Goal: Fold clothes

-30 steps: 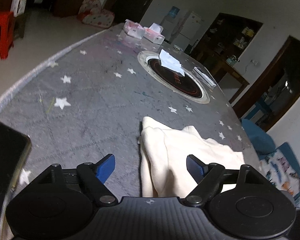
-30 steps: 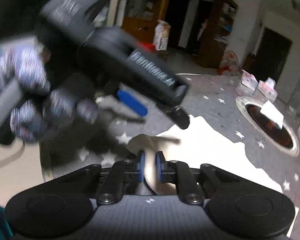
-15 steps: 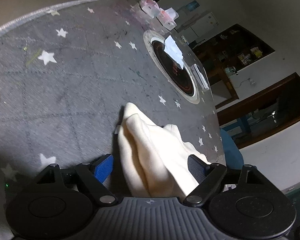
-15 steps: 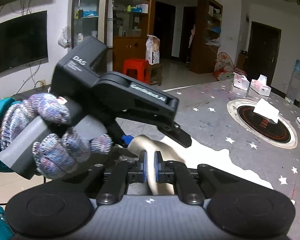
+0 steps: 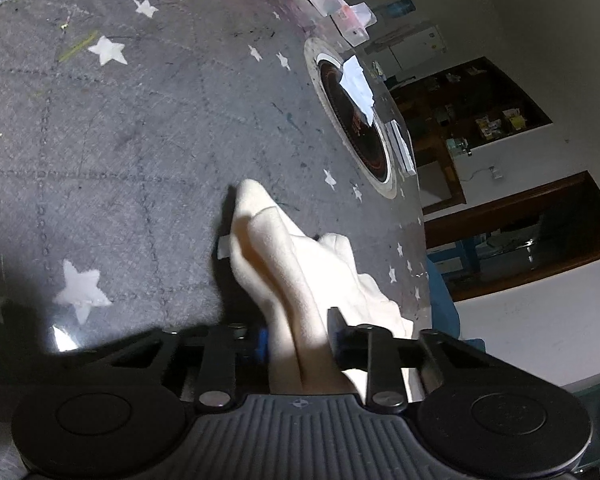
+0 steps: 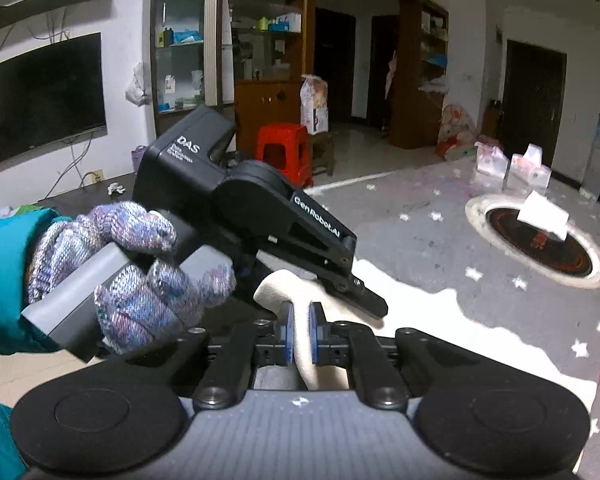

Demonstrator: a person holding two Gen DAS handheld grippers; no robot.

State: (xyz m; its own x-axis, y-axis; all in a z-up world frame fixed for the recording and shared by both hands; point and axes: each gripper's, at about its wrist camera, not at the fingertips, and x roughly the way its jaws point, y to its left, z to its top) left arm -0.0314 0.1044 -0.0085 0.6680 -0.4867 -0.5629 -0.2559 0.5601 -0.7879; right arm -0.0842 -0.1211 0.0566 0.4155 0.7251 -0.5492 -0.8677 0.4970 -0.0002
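A cream-white garment (image 5: 300, 264) lies on the grey star-patterned table (image 5: 140, 140); it also shows in the right wrist view (image 6: 440, 320). My left gripper (image 5: 298, 340) has closed on a raised fold of the garment, its blue pads pressing the cloth from both sides. My right gripper (image 6: 300, 334) is shut on another bunched edge of the garment. In the right wrist view the left gripper's black body (image 6: 260, 216) sits just ahead, held by a gloved hand (image 6: 132, 264), its tip over the cloth.
A round black inset burner (image 5: 356, 116) with a white paper on it sits at the table's far side, also in the right wrist view (image 6: 540, 244). Tissue packs (image 6: 512, 168) stand at the far edge. A red stool (image 6: 286, 152) stands on the floor beyond.
My left gripper moved down onto the garment and its jaws closed from wide open onto the fold. My right gripper stayed shut on the cloth.
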